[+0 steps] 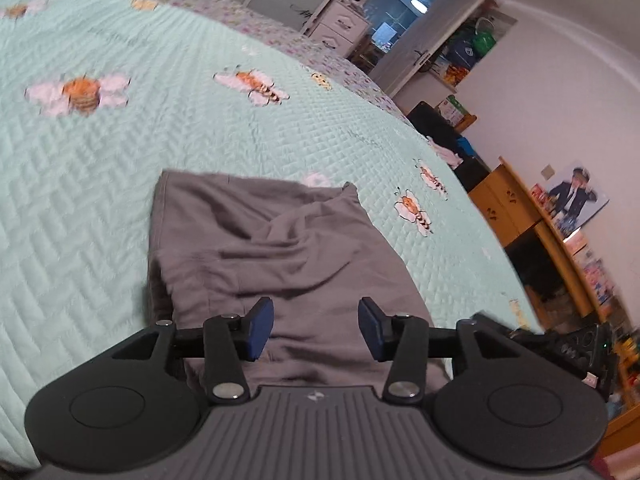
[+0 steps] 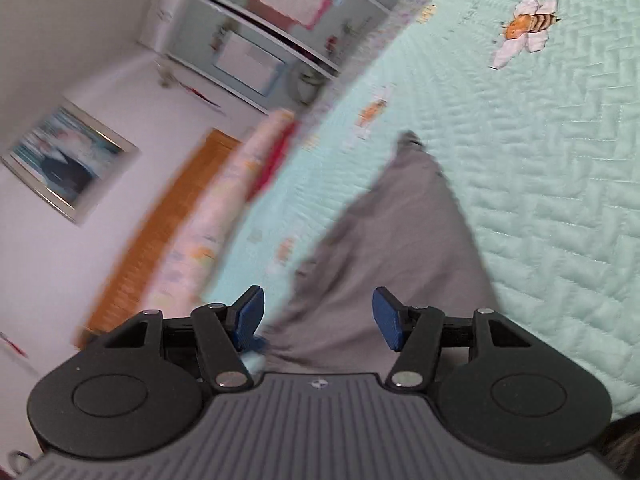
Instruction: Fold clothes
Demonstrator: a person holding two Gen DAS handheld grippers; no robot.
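- Grey garment (image 1: 280, 248) lying on mint quilted bedspread (image 1: 100, 184) patterned with bees, near the bed's close edge.
- Cloth plain, matte, soft-looking; partly folded, upper layer rumpled with diagonal creases, one straight edge along its left side in left wrist view.
- In right wrist view, same garment (image 2: 400, 248) narrowing to a point away from camera; left side blurred.
- Left gripper (image 1: 316, 328) over garment's near part, jaws open, blue pads apart, nothing between them.
- Right gripper (image 2: 318, 320) likewise over garment's near end, jaws open, empty.
- Contact with cloth: cannot tell.
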